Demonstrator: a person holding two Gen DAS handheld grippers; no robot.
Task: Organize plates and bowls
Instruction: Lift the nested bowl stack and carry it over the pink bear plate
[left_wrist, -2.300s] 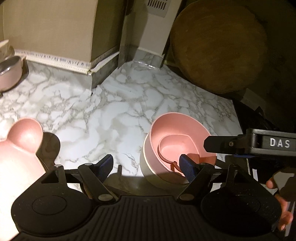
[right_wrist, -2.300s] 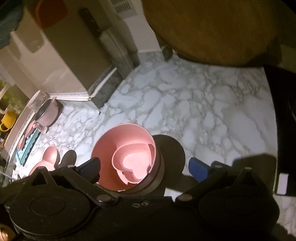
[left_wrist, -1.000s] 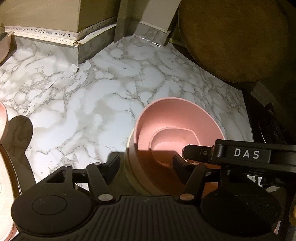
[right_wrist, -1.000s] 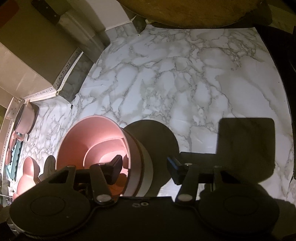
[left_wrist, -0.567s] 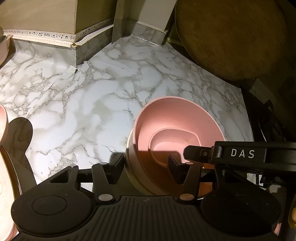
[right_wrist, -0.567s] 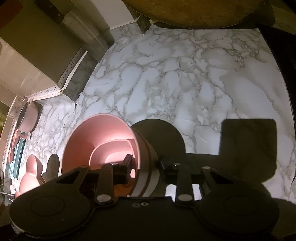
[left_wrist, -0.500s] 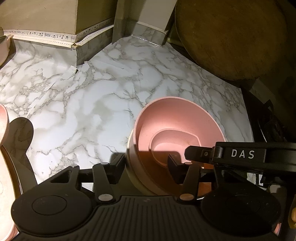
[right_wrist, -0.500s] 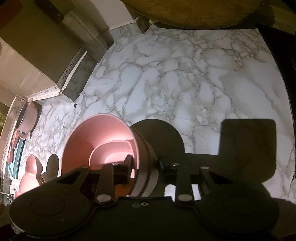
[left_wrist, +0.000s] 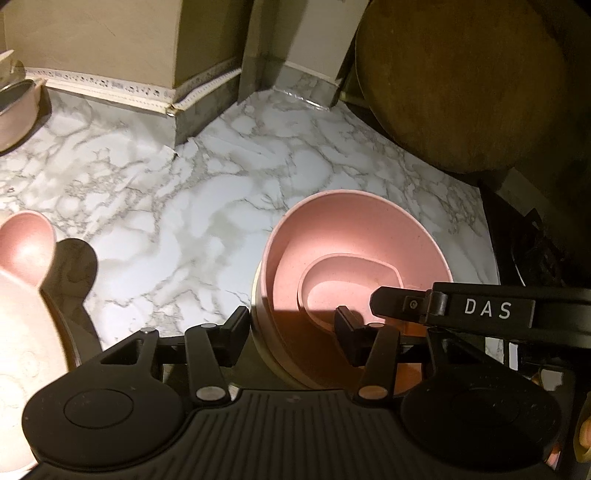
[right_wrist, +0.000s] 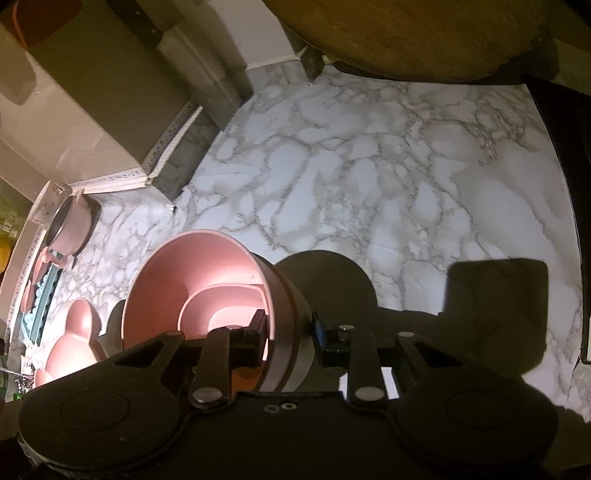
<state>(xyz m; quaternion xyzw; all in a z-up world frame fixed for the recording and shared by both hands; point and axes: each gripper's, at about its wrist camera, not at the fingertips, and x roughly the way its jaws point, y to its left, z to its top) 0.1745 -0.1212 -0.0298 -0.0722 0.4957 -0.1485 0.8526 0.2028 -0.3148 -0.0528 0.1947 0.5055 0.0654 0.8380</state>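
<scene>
With both my left gripper (left_wrist: 291, 325) and right gripper (right_wrist: 290, 330) clamped across opposite walls of the pink bowl stack (left_wrist: 354, 266) on the tabletop (left_wrist: 192, 221), I should lift evenly, keeping it level.

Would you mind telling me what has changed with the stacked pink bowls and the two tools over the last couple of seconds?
Both tools moved in on the stacked pink bowls. The right tool closed from wide open onto the stack's right wall. The left tool narrowed to straddle the near-left wall, contact unclear. The bowls, the bear-shaped plate and the marble counter stayed put.
</scene>
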